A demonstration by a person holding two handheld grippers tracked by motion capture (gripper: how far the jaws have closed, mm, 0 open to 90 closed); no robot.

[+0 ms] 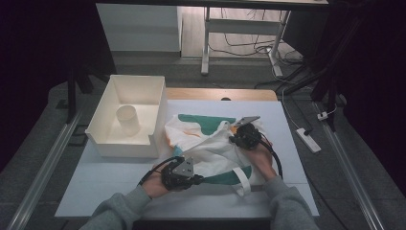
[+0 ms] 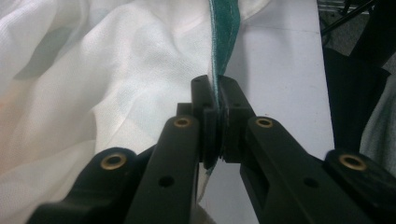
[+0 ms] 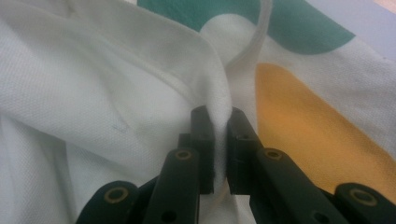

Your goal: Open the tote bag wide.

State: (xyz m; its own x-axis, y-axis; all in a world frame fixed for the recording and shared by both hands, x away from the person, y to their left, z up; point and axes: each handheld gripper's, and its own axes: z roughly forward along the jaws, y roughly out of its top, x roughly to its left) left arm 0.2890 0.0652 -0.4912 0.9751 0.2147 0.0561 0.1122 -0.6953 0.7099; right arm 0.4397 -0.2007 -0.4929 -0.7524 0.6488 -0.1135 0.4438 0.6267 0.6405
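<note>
Beside the cloth bag (image 1: 210, 143) clenched by both the left gripper (image 1: 198, 179) and right gripper (image 1: 238, 136), a white bin (image 1: 107, 143) holds a cup (image 1: 128, 119).

**Woven cloth, matt plastic, smooth table**

The cloth bag (image 1: 210, 143) is a matt white weave with a fine grainy texture, printed in flat teal and orange; its strap (image 1: 242, 179) is the same soft fabric. Clamped on it, the left gripper (image 2: 217, 93) and right gripper (image 3: 219, 126) have matt black plastic jaws with small brass-coloured metal rivets. Left of the bag, the bin (image 1: 107, 143) and the cup (image 1: 128, 119) inside look like smooth, dull cream plastic. The table (image 1: 100, 182) under the bag is smooth and pale.
</note>
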